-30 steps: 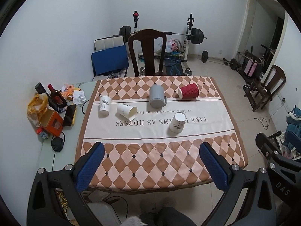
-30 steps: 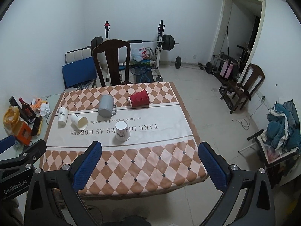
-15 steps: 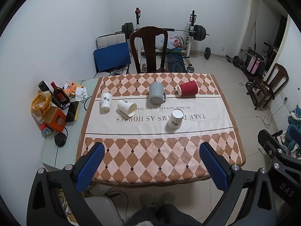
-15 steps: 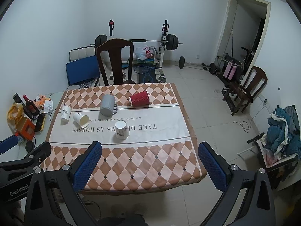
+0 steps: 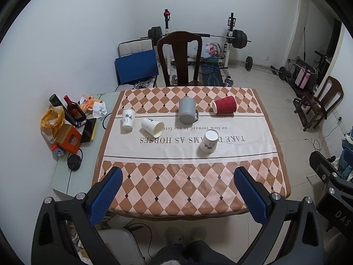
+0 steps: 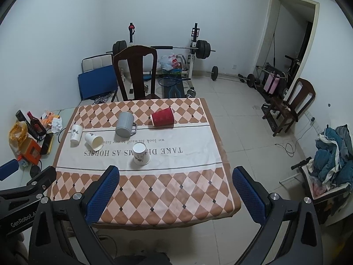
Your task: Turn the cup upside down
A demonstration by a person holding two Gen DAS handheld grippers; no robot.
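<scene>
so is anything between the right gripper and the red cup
Mostly clear: the right gripper is open, back off the table's near edge. The near white cup stands just left of a straight line to the red cup.

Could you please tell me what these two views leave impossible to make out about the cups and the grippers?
- Grey mug: both views too small to tell whether its mouth faces up or down.
- Far-left white cup: print too small to read.
- Right gripper in the left view: only its body shows, cut by the right edge.

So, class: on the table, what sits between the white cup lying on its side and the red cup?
The grey mug, resting mouth-down with its handle toward the camera, lies between the tipped white cup and the red cup. Both wrist views show it.
</scene>
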